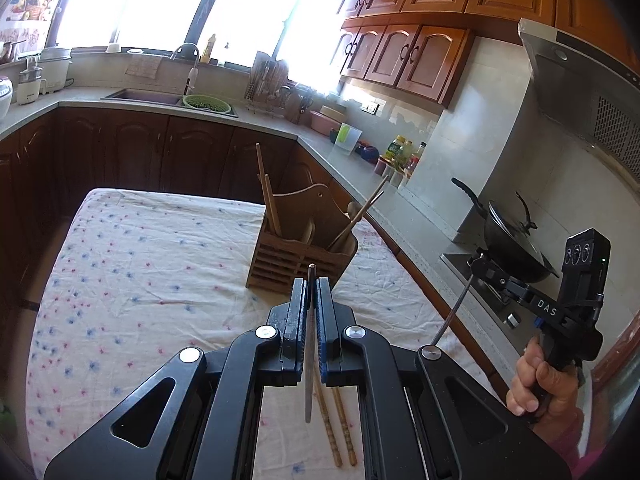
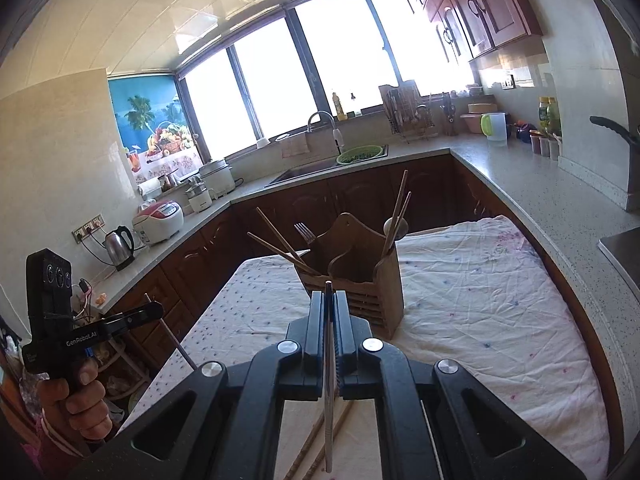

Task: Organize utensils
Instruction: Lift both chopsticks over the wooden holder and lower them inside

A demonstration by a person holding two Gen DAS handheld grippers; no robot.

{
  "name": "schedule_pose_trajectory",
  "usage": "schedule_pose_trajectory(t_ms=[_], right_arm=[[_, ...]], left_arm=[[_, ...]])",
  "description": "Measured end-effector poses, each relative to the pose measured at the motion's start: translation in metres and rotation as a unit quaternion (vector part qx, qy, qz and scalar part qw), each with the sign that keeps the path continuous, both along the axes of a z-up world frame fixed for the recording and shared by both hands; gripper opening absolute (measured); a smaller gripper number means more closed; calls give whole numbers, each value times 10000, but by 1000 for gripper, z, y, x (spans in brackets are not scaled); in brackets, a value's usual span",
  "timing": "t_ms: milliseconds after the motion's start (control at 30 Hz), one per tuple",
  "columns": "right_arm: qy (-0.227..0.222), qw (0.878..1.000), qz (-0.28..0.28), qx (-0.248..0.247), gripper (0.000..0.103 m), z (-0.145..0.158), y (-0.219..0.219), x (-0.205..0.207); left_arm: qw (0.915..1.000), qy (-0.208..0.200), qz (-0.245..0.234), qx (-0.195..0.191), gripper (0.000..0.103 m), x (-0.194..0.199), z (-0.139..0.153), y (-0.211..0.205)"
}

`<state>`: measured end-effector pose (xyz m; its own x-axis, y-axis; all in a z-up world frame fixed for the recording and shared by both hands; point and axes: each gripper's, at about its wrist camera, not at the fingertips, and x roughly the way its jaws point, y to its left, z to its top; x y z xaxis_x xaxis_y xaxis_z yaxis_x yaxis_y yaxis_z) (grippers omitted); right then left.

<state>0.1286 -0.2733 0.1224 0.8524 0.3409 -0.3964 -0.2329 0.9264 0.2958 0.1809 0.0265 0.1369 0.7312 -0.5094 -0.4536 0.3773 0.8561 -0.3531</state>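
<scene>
The left hand-held gripper [image 1: 311, 280] is clamped on a thin metal chopstick [image 1: 309, 380]; the right hand-held gripper [image 2: 329, 300] grips another, seemingly metal too [image 2: 329, 400]. Both hang above the floral-clothed counter [image 1: 160, 260], short of the slatted wooden utensil holder [image 1: 296, 256].

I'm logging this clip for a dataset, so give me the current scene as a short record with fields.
setting: kitchen, table with floral cloth
left gripper: shut on a metal chopstick
right gripper: shut on a metal chopstick
utensil holder: wooden, upright on the cloth, ahead of both grippers
in holder: wooden chopsticks, a fork, spoons
left on cloth: two wooden chopsticks below the left gripper
</scene>
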Motion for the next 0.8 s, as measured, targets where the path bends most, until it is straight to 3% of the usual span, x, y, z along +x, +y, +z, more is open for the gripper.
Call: schedule_pose_trajectory(t_ms=[200, 567, 700, 800], right_arm=[[-192, 9997, -153, 0, 4, 17, -3, 26], [-934, 9921, -822, 182, 4, 78, -13, 98], [-1111, 9883, -1016, 238, 4, 86, -14, 125], [-1127, 9870, -1132, 182, 4, 81, -12, 143]], left_arm=[[9989, -444, 103, 138, 4, 20, 25, -13], [9916, -1138, 555, -256, 4, 92, 92, -22], [9875, -1247, 869, -426, 4, 122, 98, -23], [9858, -1190, 1081, -489, 4, 144, 87, -27]])
